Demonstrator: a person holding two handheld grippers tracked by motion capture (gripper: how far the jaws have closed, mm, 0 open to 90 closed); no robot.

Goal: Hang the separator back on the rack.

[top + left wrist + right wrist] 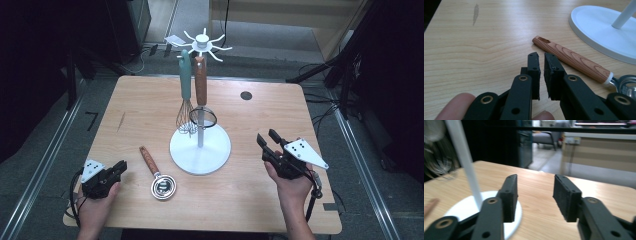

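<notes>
Lying flat on the pale wooden counter (150,110), the small metal strainer with a wood-grain handle (156,175) sits between the left gripper (119,169) and the round white base of the utensil stand (200,150), its handle slanting away toward the far left and its steel bowl toward the person. In the left gripper view that handle (571,58) lies just beyond and to the right of the jaw tips, apart from them; the jaws are nearly clenched, with a thin slit between them and nothing in it. On the white stand's spoked top (202,42) a teal-handled wire whisk (185,95) and a brown wooden-handled mesh skimmer (201,95) already hang side by side against the pole. The right gripper (267,140) rests in the person's hand at the right of the counter, well apart from the stand, its jaws released and wide with nothing held, as the right gripper view (535,197) shows plainly. Judging from this, the hanging work looks partly done: two utensils are up, the strainer is not yet picked up, and grasping its handle and lifting it to a free hook appears to remain.
</notes>
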